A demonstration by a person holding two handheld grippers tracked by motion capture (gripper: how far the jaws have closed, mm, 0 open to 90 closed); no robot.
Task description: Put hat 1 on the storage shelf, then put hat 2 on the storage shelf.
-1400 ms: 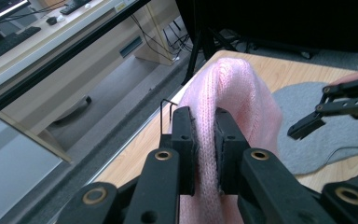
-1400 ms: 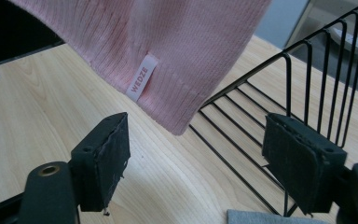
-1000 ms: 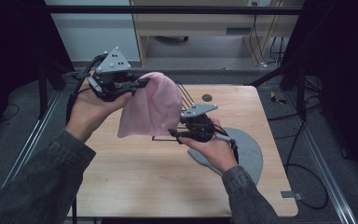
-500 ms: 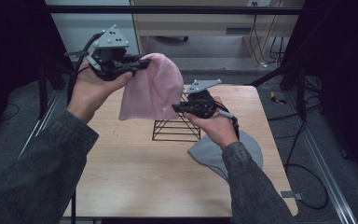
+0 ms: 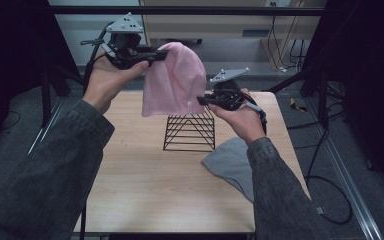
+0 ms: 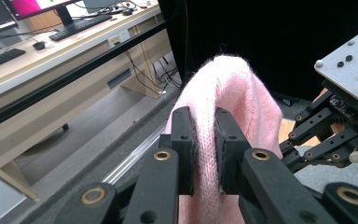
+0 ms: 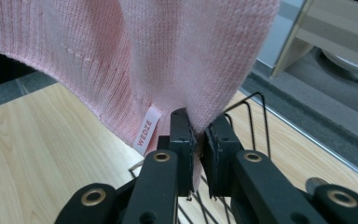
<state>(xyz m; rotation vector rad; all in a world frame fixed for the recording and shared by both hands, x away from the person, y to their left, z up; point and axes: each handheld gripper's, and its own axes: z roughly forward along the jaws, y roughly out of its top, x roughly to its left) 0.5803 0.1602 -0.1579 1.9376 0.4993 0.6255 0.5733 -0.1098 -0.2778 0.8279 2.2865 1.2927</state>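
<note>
Nearest the person, a grey hat (image 5: 227,165) lies flat on the wooden table (image 5: 145,185) by its right edge, partly under the right forearm. Just beyond it, near the middle of the table, stands a black wire rack (image 5: 190,132), upright and narrowing toward the top. Above the rack hangs a pink knit beanie (image 5: 174,82), lifted clear of the tabletop and stretched between the two tools. The right gripper (image 5: 206,100), held over the rack toward the table's right side, has its jaws clamped on the beanie's lower hem; in the right gripper view the two black jaws pinch the knit close beside a small white label reading WEDZE (image 7: 148,129), with the rack's wires (image 7: 242,121) just behind them and the light wood of the table below. The left gripper (image 5: 163,53) is raised higher, past the far edge of the table on the left, its jaws closed on the crown of the beanie; the left gripper view shows pink fabric (image 6: 223,116) squeezed between both pads. Farther off in that view a desk (image 6: 51,51) carries a keyboard (image 6: 77,25) and monitors.
</note>
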